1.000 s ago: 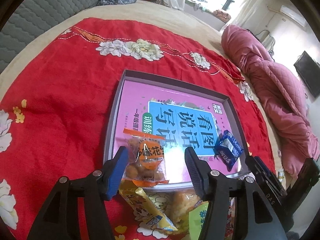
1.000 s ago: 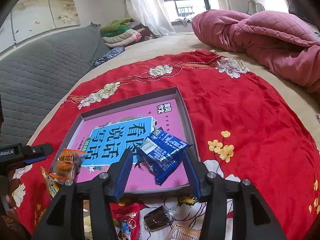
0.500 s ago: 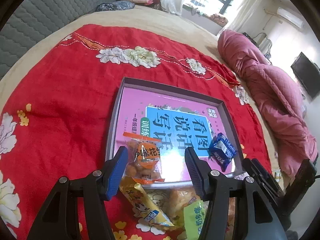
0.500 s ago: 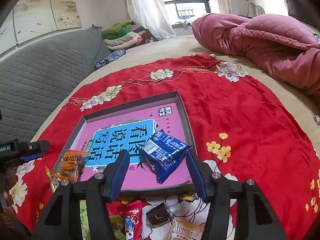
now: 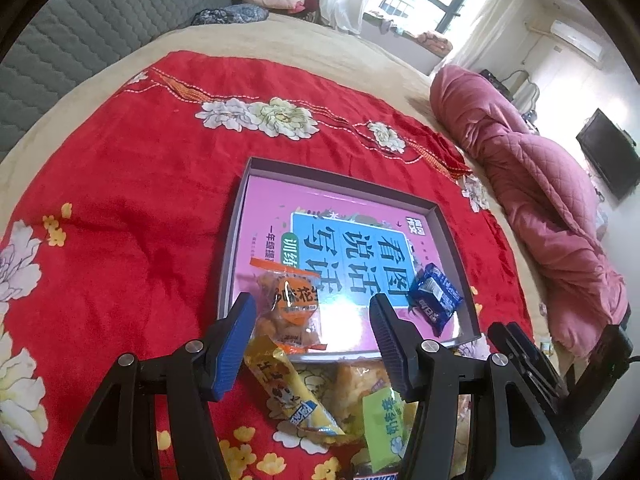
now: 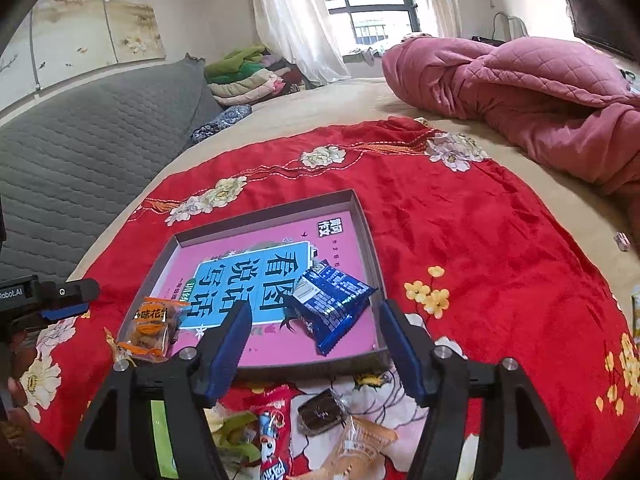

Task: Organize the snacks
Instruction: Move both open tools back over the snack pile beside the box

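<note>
Both grippers, left gripper (image 5: 312, 336) and right gripper (image 6: 314, 344), gape wide, hiding loose snacks (image 6: 276, 432).

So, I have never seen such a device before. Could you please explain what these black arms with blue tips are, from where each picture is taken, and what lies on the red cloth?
These are two hand-held grippers, not a robot; a person holds one in each hand. Each carries a wide-angle camera looking forward along its two blue-padded fingers, so one picture comes from the left gripper and the other from the right gripper. Both are open and hold nothing.

On the red floral cloth lies a shallow grey box with a pink book inside. Two snacks are in the box: an orange packet at one near corner, partly over the rim, and a blue packet near the other. More snacks wait on the cloth in front of the box, such as a yellow packet and a dark brown sweet.
</note>
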`<state>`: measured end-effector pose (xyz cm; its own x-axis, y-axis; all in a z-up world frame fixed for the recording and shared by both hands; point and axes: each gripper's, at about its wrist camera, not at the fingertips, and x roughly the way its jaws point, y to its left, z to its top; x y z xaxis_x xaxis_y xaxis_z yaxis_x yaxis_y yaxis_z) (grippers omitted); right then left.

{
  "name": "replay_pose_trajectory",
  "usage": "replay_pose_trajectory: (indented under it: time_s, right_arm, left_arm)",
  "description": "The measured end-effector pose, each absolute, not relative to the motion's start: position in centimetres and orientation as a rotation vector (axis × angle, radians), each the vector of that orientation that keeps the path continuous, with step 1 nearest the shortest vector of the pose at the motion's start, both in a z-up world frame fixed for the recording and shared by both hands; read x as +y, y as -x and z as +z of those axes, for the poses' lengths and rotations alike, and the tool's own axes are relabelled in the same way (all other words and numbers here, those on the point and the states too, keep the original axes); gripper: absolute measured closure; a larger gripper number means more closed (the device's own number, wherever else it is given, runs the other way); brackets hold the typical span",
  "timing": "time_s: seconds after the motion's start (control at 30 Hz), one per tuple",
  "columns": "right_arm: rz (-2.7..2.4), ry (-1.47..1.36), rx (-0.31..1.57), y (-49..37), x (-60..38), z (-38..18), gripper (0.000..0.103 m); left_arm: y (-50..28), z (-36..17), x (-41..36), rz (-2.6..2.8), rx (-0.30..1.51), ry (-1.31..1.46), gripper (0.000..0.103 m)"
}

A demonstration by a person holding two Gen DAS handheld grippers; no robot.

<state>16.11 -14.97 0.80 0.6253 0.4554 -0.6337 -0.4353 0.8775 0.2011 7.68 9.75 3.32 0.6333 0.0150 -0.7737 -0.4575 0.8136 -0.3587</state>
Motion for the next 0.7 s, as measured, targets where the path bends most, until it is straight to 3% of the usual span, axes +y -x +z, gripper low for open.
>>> replay_pose_trajectory:
  time_s: [0.7]
  right_arm:
    - [0.462,-0.076,0.762,-13.7,-16.7,1.8,0.032]
  left_arm:
    - [-5.3,3.9,9.6,0.314,0.873,0.563,0.042]
